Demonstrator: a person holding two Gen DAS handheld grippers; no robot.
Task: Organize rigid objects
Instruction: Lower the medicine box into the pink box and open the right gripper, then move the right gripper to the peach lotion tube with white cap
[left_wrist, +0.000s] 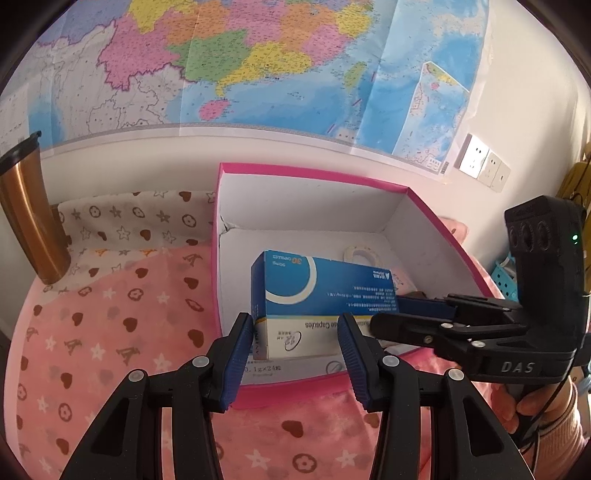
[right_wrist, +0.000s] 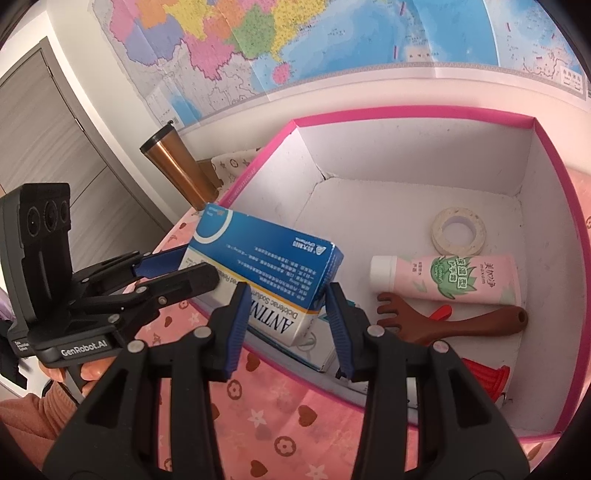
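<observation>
Both the left hand-held gripper (left_wrist: 295, 354) and the right hand-held gripper (right_wrist: 286, 325) are clamped on opposite ends of the blue medicine box (left_wrist: 317, 291), holding it over the pink storage box (left_wrist: 443, 221).

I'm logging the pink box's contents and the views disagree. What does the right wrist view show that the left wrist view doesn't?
Only the right wrist view shows the pink tube, the brown fork-shaped tool and red items on the box floor. Only the left wrist view shows the wall sockets. Both show the pink box, the blue medicine carton held between the left gripper and right gripper, the tape roll and the copper tumbler.
</observation>
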